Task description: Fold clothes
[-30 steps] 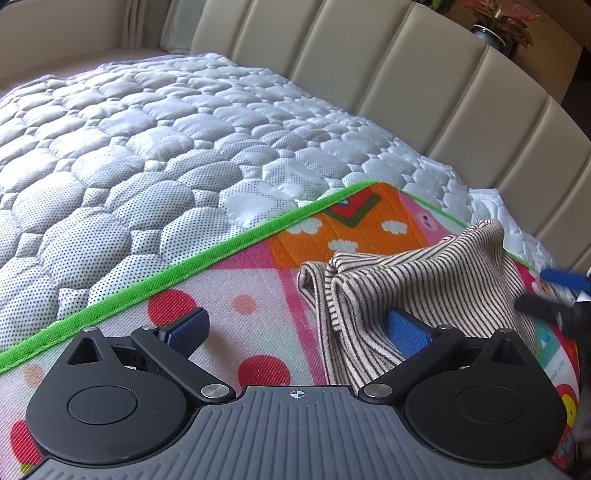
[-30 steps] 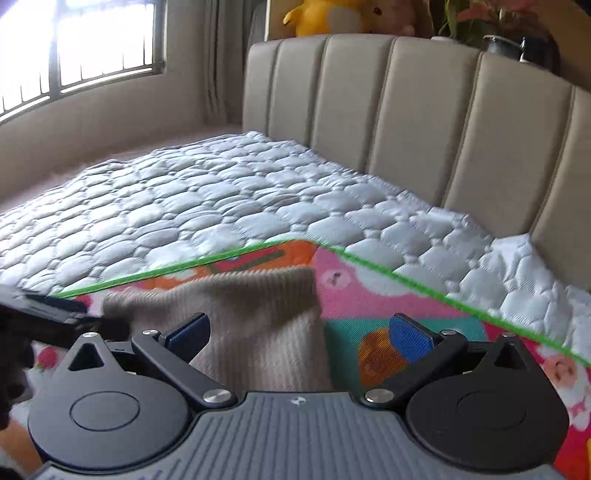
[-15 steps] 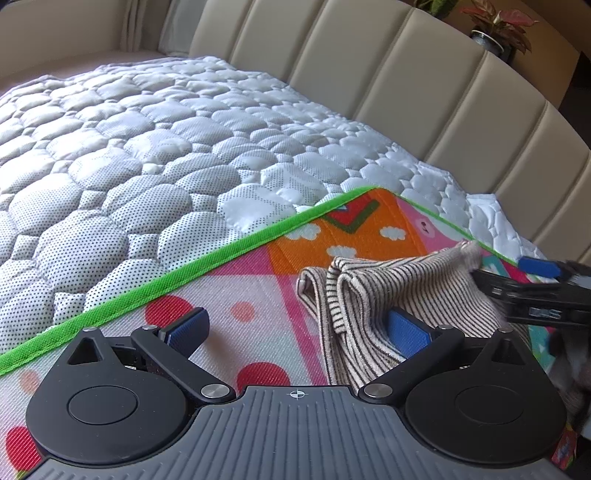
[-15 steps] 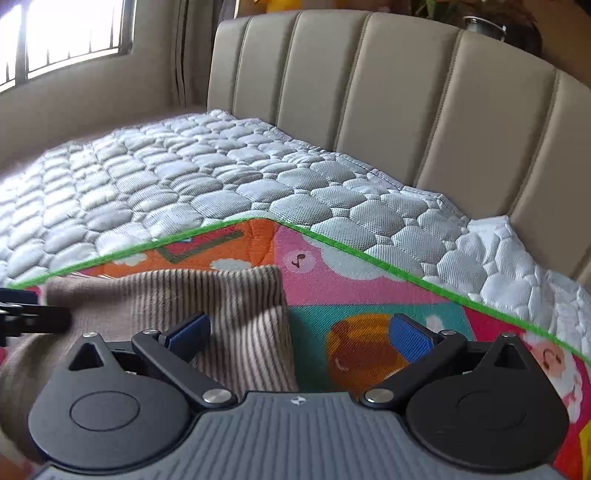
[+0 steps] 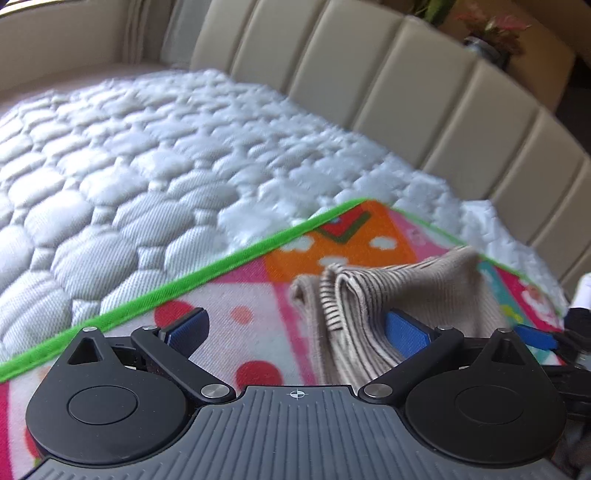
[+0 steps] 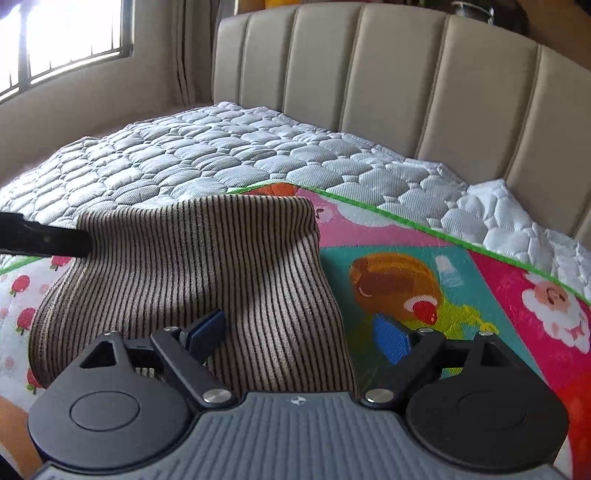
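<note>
A folded beige garment with thin dark stripes (image 6: 184,266) lies on a colourful play mat (image 6: 461,280) on the bed. My right gripper (image 6: 299,334) hangs low over the garment's right edge. That edge runs between its blue pads and the jaws are closing, with the pads clear of the cloth. The left gripper (image 5: 295,332) is open at the garment's (image 5: 424,280) folded left edge, its right pad (image 5: 406,332) over the cloth. The right view shows a black finger of the left gripper (image 6: 48,240) at the far left. A blue pad of the right gripper (image 5: 535,336) shows at the left view's right edge.
The mat's green border (image 5: 207,269) runs across a quilted white mattress (image 5: 129,166). A beige padded headboard (image 6: 406,92) rises behind the bed, with a potted plant (image 5: 491,29) behind it. A window (image 6: 62,40) is at the left wall.
The right gripper has come down and closer to the garment's right edge, and its jaws have narrowed. The left gripper has stayed about where it was, still open.
</note>
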`<state>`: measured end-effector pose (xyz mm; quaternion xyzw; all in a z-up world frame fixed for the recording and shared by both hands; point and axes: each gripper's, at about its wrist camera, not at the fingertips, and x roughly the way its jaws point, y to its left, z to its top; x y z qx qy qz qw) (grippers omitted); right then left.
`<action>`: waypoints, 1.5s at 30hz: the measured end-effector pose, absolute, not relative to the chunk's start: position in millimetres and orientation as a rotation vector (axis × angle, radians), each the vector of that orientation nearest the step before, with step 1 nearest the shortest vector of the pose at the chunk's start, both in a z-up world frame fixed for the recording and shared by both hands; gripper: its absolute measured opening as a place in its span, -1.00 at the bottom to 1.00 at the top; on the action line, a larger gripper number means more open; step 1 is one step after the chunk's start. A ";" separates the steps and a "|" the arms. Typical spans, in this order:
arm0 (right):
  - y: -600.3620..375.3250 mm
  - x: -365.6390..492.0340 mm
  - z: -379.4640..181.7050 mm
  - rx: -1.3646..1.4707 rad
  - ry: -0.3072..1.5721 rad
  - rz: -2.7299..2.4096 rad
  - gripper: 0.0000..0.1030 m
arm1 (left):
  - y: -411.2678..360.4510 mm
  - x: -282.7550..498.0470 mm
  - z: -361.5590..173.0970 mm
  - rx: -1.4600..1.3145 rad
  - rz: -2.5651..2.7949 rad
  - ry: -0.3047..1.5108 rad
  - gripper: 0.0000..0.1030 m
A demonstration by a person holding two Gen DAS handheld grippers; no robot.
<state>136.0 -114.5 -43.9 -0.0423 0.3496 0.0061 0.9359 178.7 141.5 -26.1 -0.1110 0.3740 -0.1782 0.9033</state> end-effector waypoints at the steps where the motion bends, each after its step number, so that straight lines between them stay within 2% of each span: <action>1: -112.4 136.7 -44.2 -0.112 0.706 0.016 0.69 | 142.8 177.1 -24.5 -0.245 -0.396 0.771 1.00; 6: -116.2 143.4 -39.0 -0.081 0.704 0.026 0.71 | 131.0 185.9 -40.1 -0.234 -0.411 0.843 1.00; 11: -116.4 112.1 -23.8 -0.025 0.645 0.083 0.74 | 131.2 191.1 -46.3 -0.232 -0.349 0.808 1.00; 14: -102.6 99.1 -32.8 -0.096 0.655 0.103 0.77 | 134.5 191.9 -46.5 -0.231 -0.323 0.794 1.00; 18: -99.0 114.8 -52.9 -0.108 0.704 0.059 1.00 | 133.3 193.0 -47.9 -0.210 -0.306 0.792 1.00; 23: -92.8 119.1 -36.9 -0.189 0.679 0.096 0.98 | 133.9 193.2 -48.8 -0.210 -0.294 0.793 1.00; 24: -91.4 119.2 -29.1 -0.204 0.655 0.098 0.91 | 133.8 192.9 -48.6 -0.209 -0.292 0.793 1.00; 28: -87.1 141.1 -5.6 -0.232 0.589 0.086 0.83 | 133.9 193.4 -48.8 -0.208 -0.292 0.792 1.00; 31: -82.1 176.2 -13.3 -0.288 0.629 0.062 0.73 | 134.5 193.7 -49.2 -0.209 -0.292 0.792 1.00; 34: -80.1 205.7 -35.7 -0.318 0.696 0.039 0.75 | 135.1 194.4 -49.7 -0.208 -0.287 0.792 1.00; 35: -79.5 210.7 -42.0 -0.325 0.697 0.029 0.86 | 135.7 195.1 -50.1 -0.207 -0.281 0.791 1.00; 37: -80.1 213.9 -43.4 -0.317 0.691 0.022 0.89 | 137.0 196.4 -51.0 -0.212 -0.276 0.793 1.00; 45: -134.9 147.8 -18.2 0.112 0.747 0.085 0.89 | 136.7 196.7 -51.8 -0.210 -0.282 0.794 1.00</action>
